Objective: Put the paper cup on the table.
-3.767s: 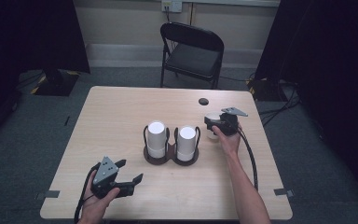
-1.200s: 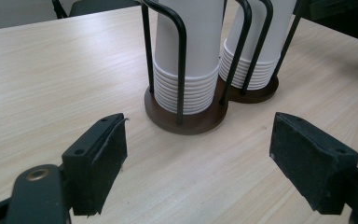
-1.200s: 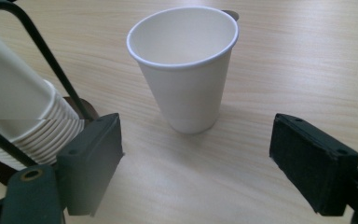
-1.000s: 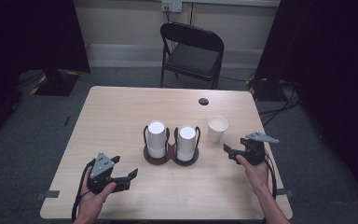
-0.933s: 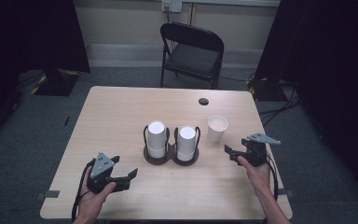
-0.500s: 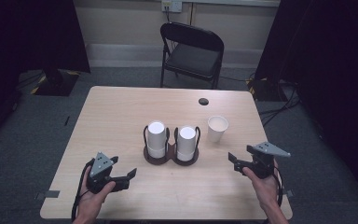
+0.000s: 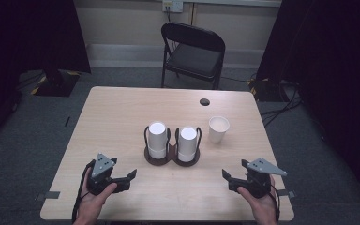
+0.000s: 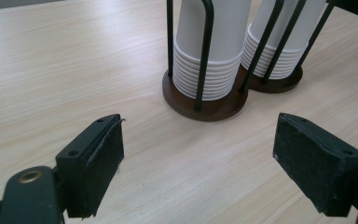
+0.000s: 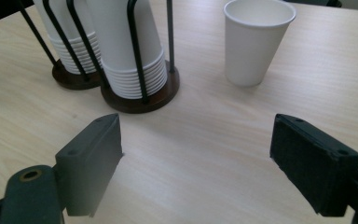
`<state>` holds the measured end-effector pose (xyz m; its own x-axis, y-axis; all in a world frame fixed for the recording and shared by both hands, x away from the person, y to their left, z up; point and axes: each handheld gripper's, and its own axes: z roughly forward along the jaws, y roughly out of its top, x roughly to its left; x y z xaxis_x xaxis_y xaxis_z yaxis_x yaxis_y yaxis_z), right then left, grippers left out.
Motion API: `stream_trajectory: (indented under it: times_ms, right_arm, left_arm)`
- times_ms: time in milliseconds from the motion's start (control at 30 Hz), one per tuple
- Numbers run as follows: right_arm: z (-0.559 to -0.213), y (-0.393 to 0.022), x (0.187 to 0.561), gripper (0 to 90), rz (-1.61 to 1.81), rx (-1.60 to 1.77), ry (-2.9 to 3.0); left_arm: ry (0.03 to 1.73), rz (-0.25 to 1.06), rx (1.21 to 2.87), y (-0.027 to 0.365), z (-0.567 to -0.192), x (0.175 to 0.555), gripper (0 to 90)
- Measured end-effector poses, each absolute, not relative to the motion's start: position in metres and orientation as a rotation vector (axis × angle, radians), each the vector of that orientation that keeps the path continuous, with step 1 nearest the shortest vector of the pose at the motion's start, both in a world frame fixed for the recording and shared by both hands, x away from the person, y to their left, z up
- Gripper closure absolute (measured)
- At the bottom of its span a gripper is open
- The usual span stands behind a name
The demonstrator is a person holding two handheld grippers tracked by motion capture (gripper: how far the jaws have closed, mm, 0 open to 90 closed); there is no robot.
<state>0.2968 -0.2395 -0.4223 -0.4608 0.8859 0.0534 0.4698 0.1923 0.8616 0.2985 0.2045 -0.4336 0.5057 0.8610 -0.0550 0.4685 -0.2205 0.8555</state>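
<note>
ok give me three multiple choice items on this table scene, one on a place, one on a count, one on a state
1. Where does the single paper cup stand?
A. right of the cup holder
B. inside the holder
C. on the chair

2. How many cup stacks does the holder carry?
A. one
B. two
C. four

3. How is the right hand-held gripper?
A. shut on the cup
B. open and empty
C. shut on the holder

Answers: 1 A, the high view shows it on the table beside the holder. 2 B, two white stacks stand in wire frames. 3 B, its jaws stand wide apart with only bare table between them.
</note>
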Motion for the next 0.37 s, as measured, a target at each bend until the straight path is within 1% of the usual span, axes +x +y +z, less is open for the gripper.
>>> stream_trajectory:
  times_ms: [367]
  right_arm:
    - [-0.439,-0.237,0.286,16.3,1.187,1.292,2.0]
  left_arm:
    - [1.104,0.567,1.88,0.2,-0.437,0.299,15.9]
